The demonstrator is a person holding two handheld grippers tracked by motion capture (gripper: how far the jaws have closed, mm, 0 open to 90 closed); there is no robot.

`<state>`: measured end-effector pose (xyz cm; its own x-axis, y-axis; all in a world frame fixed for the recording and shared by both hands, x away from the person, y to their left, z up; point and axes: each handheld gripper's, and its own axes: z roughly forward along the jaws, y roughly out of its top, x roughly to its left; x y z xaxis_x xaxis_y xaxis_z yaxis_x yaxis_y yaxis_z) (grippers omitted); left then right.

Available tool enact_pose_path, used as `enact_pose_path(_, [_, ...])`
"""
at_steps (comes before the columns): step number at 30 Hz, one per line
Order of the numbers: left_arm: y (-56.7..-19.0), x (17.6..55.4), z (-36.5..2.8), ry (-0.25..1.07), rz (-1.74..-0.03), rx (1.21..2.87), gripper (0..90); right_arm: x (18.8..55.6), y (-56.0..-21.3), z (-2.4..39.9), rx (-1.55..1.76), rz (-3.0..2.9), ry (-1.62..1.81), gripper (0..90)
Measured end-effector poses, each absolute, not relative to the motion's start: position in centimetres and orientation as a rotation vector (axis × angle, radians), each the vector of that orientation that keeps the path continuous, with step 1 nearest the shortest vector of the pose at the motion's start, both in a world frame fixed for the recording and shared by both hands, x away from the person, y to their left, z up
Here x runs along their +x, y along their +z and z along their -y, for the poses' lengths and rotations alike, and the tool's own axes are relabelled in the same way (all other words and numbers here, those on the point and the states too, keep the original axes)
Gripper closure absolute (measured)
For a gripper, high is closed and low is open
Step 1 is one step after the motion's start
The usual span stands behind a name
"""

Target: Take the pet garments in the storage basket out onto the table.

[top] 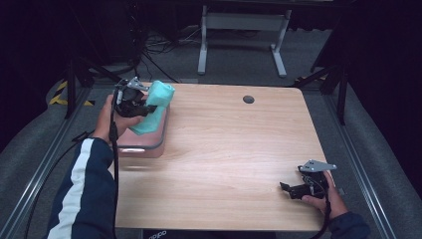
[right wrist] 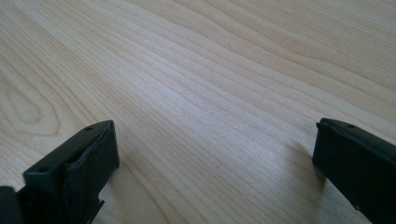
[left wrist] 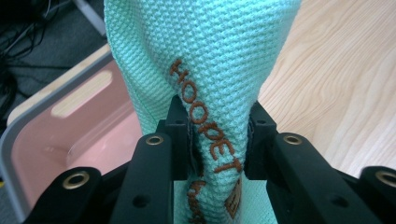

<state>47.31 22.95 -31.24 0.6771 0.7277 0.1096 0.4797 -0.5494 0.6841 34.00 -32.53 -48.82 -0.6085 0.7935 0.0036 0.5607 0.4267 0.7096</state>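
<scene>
A mint-green waffle-weave towel [top: 155, 106] with brown stitched lettering hangs above a pink bin [top: 149, 142] at the table's left side. My left gripper [top: 146, 109] is shut on a bunched fold of it; in the left gripper view the towel [left wrist: 210, 65] rises between the two black fingers [left wrist: 180, 135], with the bin's [left wrist: 28, 154] pink inside below at left. The towel's lower end still reaches into the bin. My right gripper [top: 287, 189] rests low over the table's near right corner, its fingers [right wrist: 79, 163] standing wide apart with bare wood between them.
The wooden table [top: 239, 149] has a round cable hole [top: 248, 99] near its far edge. A white desk frame [top: 241, 30] and cables stand on the grey floor behind. Metal rails run along both sides of the table.
</scene>
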Motion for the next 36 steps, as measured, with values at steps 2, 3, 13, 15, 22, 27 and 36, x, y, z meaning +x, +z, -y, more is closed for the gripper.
enact_pose_path(2, [-31.2, 47.3, -22.8, 0.497, -0.911, 2.250, 69.8, 34.0, -48.8, 32.5, 1.163, -2.353, 0.982, 0.7])
enact_pose_path(3, [-31.1, 47.2, -22.5, 0.490, -0.898, 2.243, 69.7, 34.0, -48.8, 32.5, 1.163, -2.353, 0.982, 0.7])
enact_pose_path(13, [-30.2, 45.6, -19.5, 0.465, -0.750, 2.243, 69.7, 34.0, -48.8, 32.5, 1.163, -2.353, 0.982, 0.7])
enact_pose_path(15, [-30.0, 45.0, -18.6, 0.447, -0.703, 2.256, 69.7, 34.0, -48.8, 32.5, 1.163, -2.353, 0.982, 0.7])
enact_pose_path(22, [-30.4, 43.9, -16.5, 0.413, -0.626, 2.306, 69.7, 34.0, -48.8, 32.5, 1.163, -2.353, 0.982, 0.7])
enact_pose_path(27, [-31.3, 43.1, -14.9, 0.394, -0.560, 2.354, 69.7, 34.0, -48.8, 32.5, 1.163, -2.353, 0.982, 0.7])
enact_pose_path(36, [-33.3, 41.5, -12.4, 0.326, -0.450, 2.435, 69.6, 34.0, -48.8, 32.5, 1.163, -2.353, 0.982, 0.7])
